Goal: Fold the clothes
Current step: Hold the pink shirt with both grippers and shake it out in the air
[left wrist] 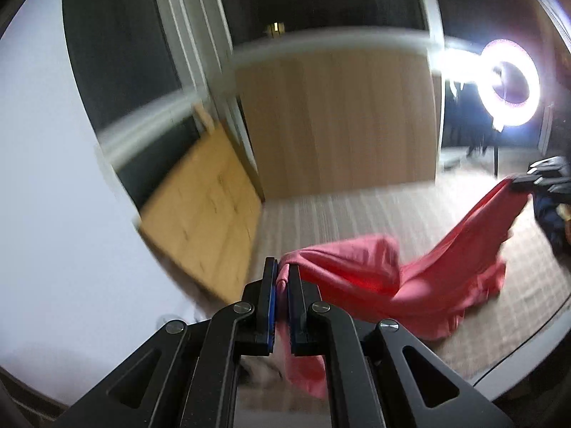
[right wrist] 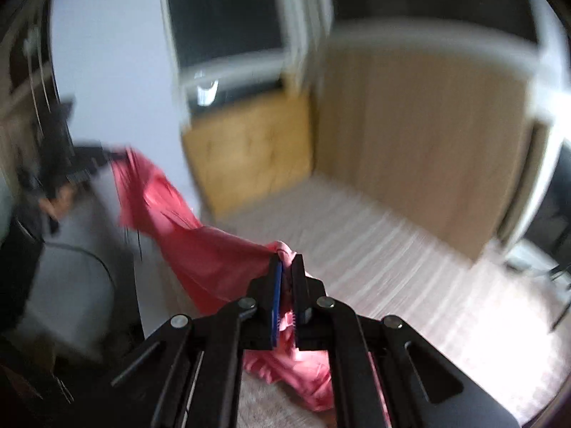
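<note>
Pink garment (left wrist: 410, 278) lifted off striped bed (left wrist: 357, 214), stretched between both tongs; long axis runs from 7 o'clock up to 2 o'clock in left view. Left tongs (left wrist: 282, 285) clamped on one bunched end. Right tongs (right wrist: 287, 278) pinched tight on other end, slack hanging below.

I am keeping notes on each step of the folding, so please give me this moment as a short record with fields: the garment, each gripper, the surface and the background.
garment: pink cloth, stretched between both grippers, its middle sagging to the surface
left gripper: shut on the cloth
right gripper: shut on the cloth
surface: beige striped covering
background: wooden panel, dark window, ring light
image quality: blurred
</note>
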The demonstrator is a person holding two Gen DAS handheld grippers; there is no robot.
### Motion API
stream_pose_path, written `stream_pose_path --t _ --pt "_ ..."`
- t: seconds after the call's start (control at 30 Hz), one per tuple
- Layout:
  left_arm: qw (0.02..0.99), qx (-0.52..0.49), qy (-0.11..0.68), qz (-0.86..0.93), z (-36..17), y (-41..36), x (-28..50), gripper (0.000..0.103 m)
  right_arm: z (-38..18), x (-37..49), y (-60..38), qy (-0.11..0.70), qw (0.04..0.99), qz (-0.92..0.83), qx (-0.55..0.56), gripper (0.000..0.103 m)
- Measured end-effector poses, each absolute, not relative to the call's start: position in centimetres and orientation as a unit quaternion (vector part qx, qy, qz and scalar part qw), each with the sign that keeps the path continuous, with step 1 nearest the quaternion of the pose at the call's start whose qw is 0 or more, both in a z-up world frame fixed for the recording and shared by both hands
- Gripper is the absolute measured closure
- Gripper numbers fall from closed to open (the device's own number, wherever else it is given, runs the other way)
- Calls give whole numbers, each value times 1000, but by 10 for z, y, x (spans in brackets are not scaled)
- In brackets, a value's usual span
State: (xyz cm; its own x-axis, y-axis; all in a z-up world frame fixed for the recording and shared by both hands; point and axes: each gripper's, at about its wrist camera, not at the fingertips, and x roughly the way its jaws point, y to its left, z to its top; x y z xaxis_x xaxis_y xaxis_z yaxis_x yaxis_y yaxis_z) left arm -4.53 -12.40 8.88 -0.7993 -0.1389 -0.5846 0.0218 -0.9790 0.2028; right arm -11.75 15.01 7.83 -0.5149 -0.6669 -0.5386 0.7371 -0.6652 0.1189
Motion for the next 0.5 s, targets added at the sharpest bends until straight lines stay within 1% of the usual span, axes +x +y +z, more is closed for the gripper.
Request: stream_pose_path --t 0.13,0.27,0.4,0.5 --pt "37 238 -103 -965 162 -104 -32 99 174 -69 214 24 359 -915 184 98" --pt "7 182 -130 -975 220 -75 -13 99 241 -24 260 25 312 -942 123 98" --pt "-1 148 -149 -978 264 -54 1 99 285 23 288 30 273 -957 91 98" --pt "-2 128 -160 -979 288 -43 7 99 297 48 309 31 252 -964 78 98"
